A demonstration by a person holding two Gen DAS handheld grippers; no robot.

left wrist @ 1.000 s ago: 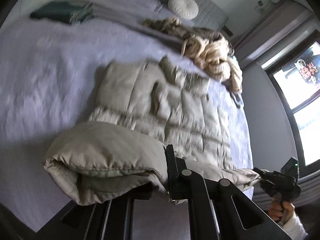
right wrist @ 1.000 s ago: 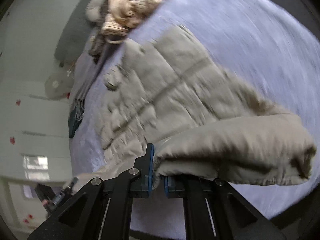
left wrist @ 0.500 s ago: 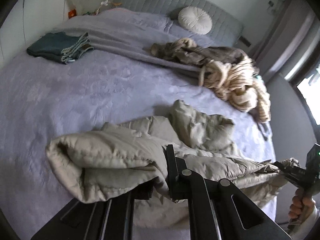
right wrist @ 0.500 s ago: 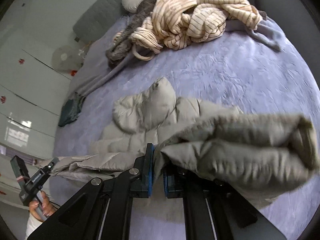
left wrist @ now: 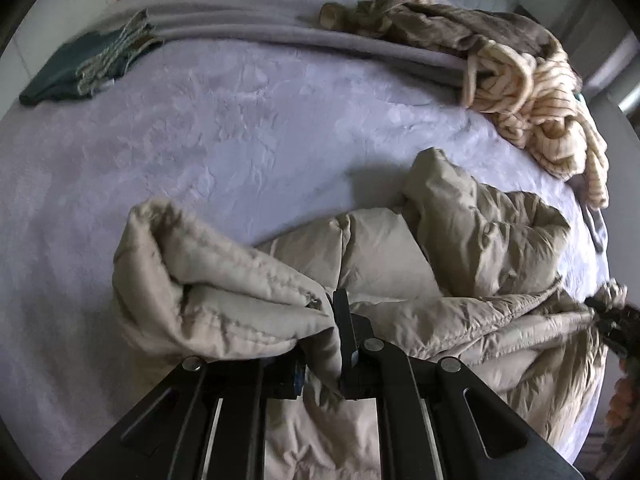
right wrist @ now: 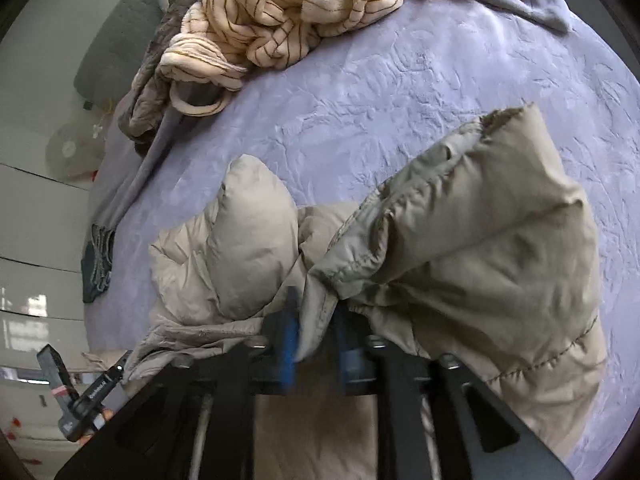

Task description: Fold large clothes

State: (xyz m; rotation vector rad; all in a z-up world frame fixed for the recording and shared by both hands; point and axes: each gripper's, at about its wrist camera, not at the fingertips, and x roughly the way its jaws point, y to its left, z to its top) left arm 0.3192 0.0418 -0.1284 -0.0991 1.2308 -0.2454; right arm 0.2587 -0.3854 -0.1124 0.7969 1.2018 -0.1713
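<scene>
A beige puffer jacket [left wrist: 400, 264] lies bunched on the lilac bed [left wrist: 240, 128], its lower part doubled over the upper part. My left gripper [left wrist: 322, 344] points steeply down and is still shut on a thick fold of the jacket's hem, with its jaws starting to open. My right gripper [right wrist: 316, 328] is opening; a strip of the jacket [right wrist: 460, 248] hangs loosely in the wider gap between its blue pads [right wrist: 288, 332]. Each gripper also shows in the other's view: the right gripper [left wrist: 612, 320] and the left gripper [right wrist: 80, 392].
A heap of cream striped knitwear [left wrist: 532, 92] and a brown garment [left wrist: 440, 20] lie at the far right of the bed. A folded teal garment [left wrist: 76, 68] sits at the far left. A folded-back grey blanket [left wrist: 280, 12] runs across the back. The bed edge is close on the right.
Both grippers carried the jacket's hem forward and down, doubling it over the upper part. The right gripper's jaws have widened around the fabric. The view now sits closer to the bed.
</scene>
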